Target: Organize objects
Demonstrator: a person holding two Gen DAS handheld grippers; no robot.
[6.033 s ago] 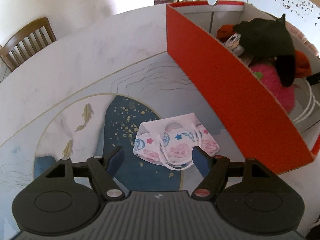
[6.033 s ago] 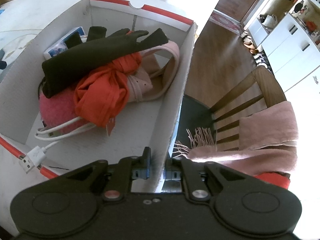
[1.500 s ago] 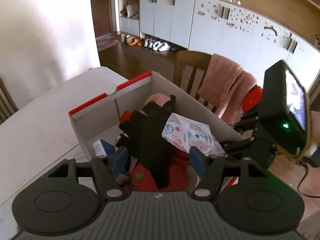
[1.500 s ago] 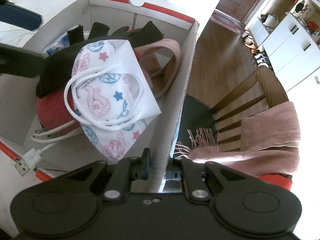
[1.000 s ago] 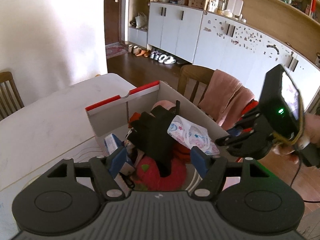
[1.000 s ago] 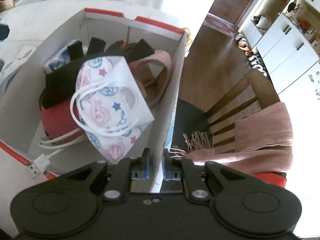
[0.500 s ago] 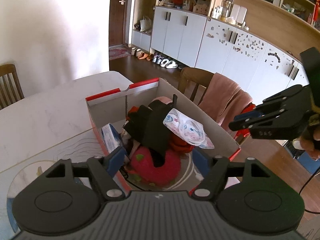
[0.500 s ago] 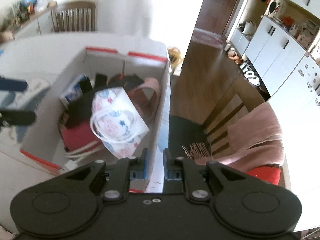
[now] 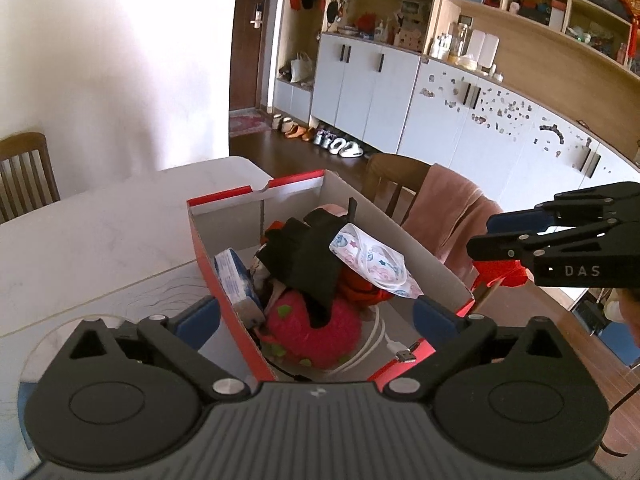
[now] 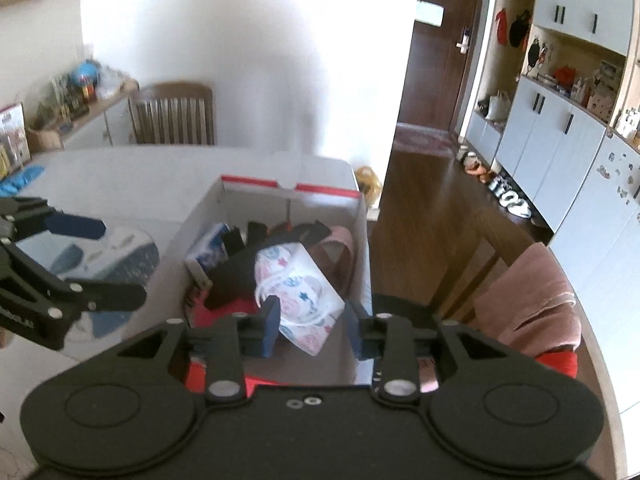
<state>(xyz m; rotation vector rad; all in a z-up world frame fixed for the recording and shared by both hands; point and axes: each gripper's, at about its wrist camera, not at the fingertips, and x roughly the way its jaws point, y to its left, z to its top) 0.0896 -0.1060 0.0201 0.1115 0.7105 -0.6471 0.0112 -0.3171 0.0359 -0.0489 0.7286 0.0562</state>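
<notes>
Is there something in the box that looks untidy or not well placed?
Yes. The patterned face mask lies tilted on top of the black glove, above the heap, not flat in the red cardboard box. A white USB cable lies loose at the near end, uncoiled. Nothing looks spilled or damaged.

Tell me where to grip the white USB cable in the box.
Grip the white USB cable on its looped cord beside the pink plush toy, coming from above at the near end of the red shoebox. There it lies exposed on the floor; farther back it's buried under clothes.
</notes>
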